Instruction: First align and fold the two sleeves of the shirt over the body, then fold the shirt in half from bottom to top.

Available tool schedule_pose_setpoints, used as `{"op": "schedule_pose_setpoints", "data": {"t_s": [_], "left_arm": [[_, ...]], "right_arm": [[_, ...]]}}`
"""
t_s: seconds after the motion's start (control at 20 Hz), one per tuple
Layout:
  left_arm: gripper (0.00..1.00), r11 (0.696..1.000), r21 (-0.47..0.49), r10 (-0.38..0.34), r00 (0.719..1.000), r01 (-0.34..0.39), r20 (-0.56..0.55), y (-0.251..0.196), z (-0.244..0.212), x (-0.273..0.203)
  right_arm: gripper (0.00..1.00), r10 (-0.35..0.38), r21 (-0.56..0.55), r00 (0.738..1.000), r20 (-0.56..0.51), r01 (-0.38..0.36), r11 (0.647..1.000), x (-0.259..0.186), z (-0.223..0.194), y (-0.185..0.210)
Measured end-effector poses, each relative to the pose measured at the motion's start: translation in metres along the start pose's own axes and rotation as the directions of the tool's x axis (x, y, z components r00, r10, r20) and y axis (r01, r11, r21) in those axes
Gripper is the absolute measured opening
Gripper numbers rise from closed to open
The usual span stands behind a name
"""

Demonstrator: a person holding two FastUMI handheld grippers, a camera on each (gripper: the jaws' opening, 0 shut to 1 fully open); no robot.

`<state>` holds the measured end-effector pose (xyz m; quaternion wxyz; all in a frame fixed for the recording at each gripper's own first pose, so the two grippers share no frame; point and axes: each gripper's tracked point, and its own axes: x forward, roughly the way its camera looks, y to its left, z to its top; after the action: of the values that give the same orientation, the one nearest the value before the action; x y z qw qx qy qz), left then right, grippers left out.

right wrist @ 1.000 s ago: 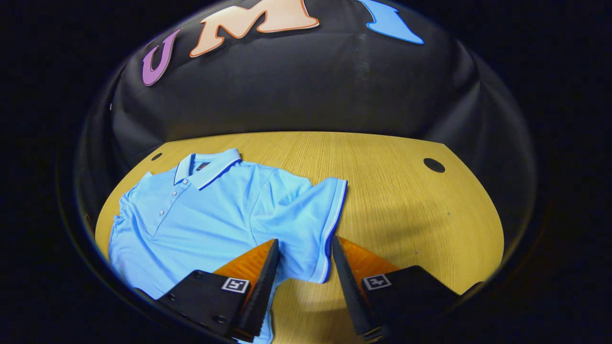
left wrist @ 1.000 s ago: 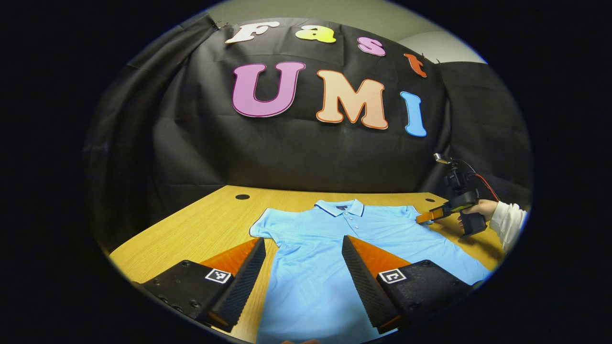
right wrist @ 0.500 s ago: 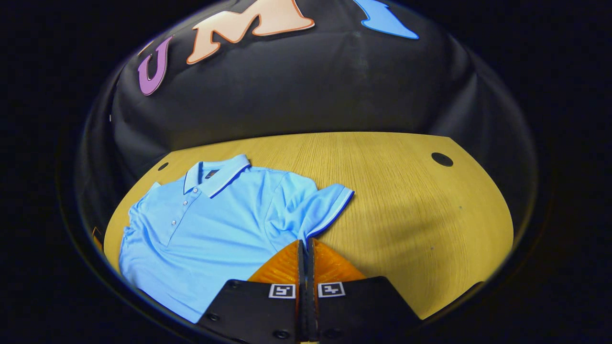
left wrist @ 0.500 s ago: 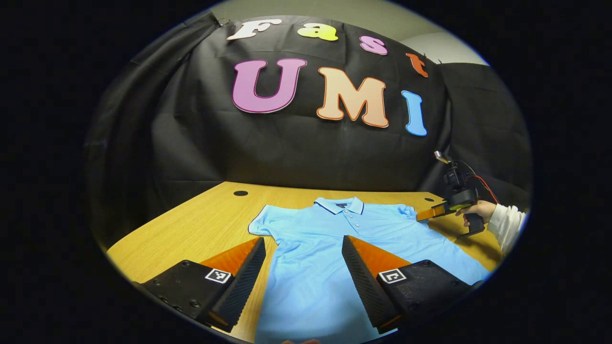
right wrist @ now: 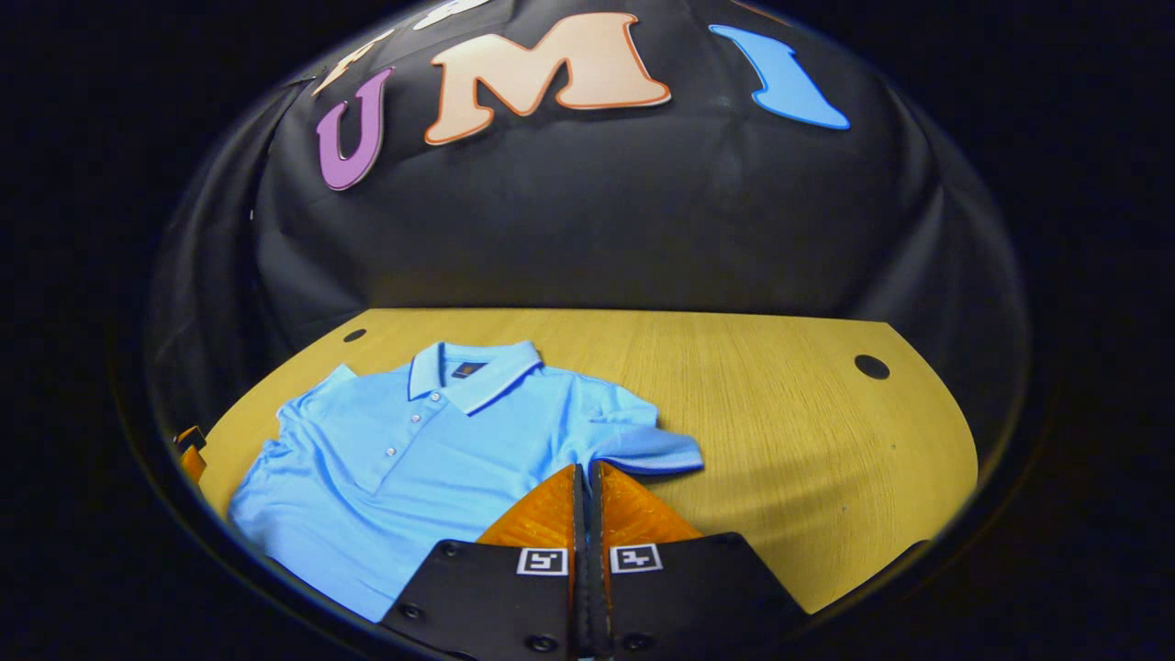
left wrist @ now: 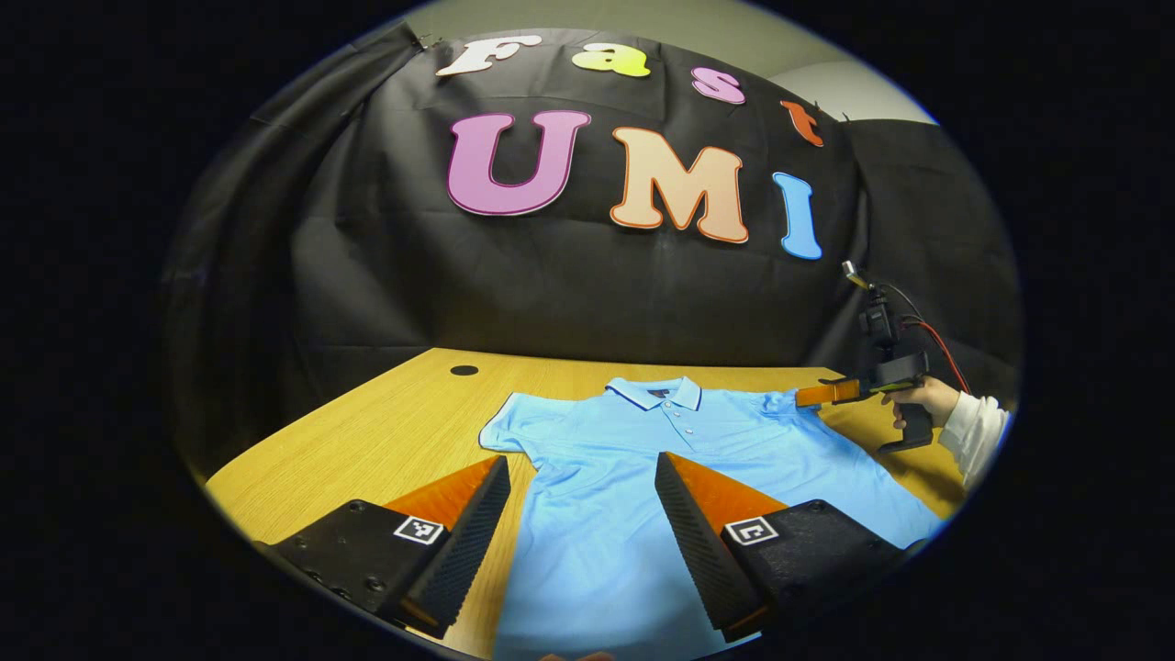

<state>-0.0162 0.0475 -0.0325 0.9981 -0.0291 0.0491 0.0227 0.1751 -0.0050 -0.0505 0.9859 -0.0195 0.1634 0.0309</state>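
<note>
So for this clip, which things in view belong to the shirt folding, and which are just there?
Job:
- blue polo shirt
- its sleeve, pinched by the right gripper
- left gripper, open over the shirt's body

Just there:
- wooden table
- table's cable holes

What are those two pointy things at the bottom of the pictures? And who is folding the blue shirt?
Those pointy things are tongs, grabbing tools that a person holds, one in each hand. A small camera rides on each tool, so each picture looks out along its own tongs.

In the left gripper view, the left tongs hang open above a blue shirt spread on a wooden table. Far off you can see the person's hand holding the other tool.

In the right gripper view, the right tongs are squeezed shut on the edge of the shirt's sleeve, lifting it a little off the table. The shirt isn't folded yet.
</note>
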Motion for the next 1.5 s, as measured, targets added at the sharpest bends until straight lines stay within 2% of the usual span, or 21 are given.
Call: {"op": "schedule_pose_setpoints", "data": {"t_s": [0.2,0.4,0.55,0.85,0.9,0.95,1.05,1.1,1.15,1.2,1.4,1.5], "left_arm": [[0.95,1.0,-0.007,-0.003,1.0,0.003,-0.013,-0.001,-0.005,0.001],[0.95,1.0,-0.01,-0.002,1.0,0.002,-0.014,-0.001,-0.005,0.002],[0.95,1.0,-0.012,0.005,1.0,-0.005,-0.016,0.003,-0.006,0.001],[0.95,1.0,-0.011,0.012,1.0,-0.012,-0.018,0.008,-0.008,-0.001],[0.95,1.0,-0.009,0.011,1.0,-0.011,-0.018,0.008,-0.007,-0.001],[0.95,1.0,-0.007,0.011,1.0,-0.011,-0.016,0.008,-0.006,0.0],[0.95,1.0,-0.002,0.008,1.0,-0.008,-0.018,0.009,-0.004,0.002],[0.95,1.0,-0.002,0.002,1.0,-0.002,-0.021,0.009,-0.003,0.004],[0.95,1.0,-0.006,-0.008,1.0,0.008,-0.025,0.008,-0.002,0.006],[0.95,1.0,-0.015,-0.02,0.999,0.019,-0.027,0.009,0.0,0.009],[0.95,0.999,-0.033,-0.045,0.998,0.043,-0.042,0.017,0.011,0.029],[0.94,0.999,-0.025,-0.031,0.998,0.029,-0.063,0.026,0.012,0.044]], "right_arm": [[0.02,0.064,-0.117,0.995,0.07,-0.055,0.992,-0.013,0.018,0.042],[0.02,0.176,-0.229,0.984,0.041,-0.162,0.96,-0.024,0.004,0.101],[0.03,0.231,-0.25,0.973,-0.023,-0.229,0.941,-0.023,-0.016,0.13],[0.06,0.265,-0.22,0.959,-0.099,-0.281,0.934,-0.025,-0.031,0.148],[0.17,0.275,-0.211,0.956,-0.104,-0.291,0.933,-0.027,-0.032,0.151],[0.18,0.287,-0.208,0.952,-0.108,-0.304,0.93,-0.029,-0.032,0.153],[0.43,0.292,-0.226,0.951,-0.107,-0.309,0.924,-0.035,-0.032,0.155],[0.67,0.287,-0.235,0.952,-0.101,-0.303,0.923,-0.037,-0.033,0.154],[0.8,0.291,-0.231,0.952,-0.091,-0.305,0.924,-0.039,-0.032,0.154],[1.0,0.292,-0.22,0.953,-0.076,-0.302,0.927,-0.044,-0.031,0.151],[1.0,0.282,-0.162,0.959,-0.012,-0.281,0.946,-0.063,-0.023,0.131],[1.0,0.258,-0.146,0.966,0.029,-0.252,0.957,-0.076,-0.018,0.114]]}}
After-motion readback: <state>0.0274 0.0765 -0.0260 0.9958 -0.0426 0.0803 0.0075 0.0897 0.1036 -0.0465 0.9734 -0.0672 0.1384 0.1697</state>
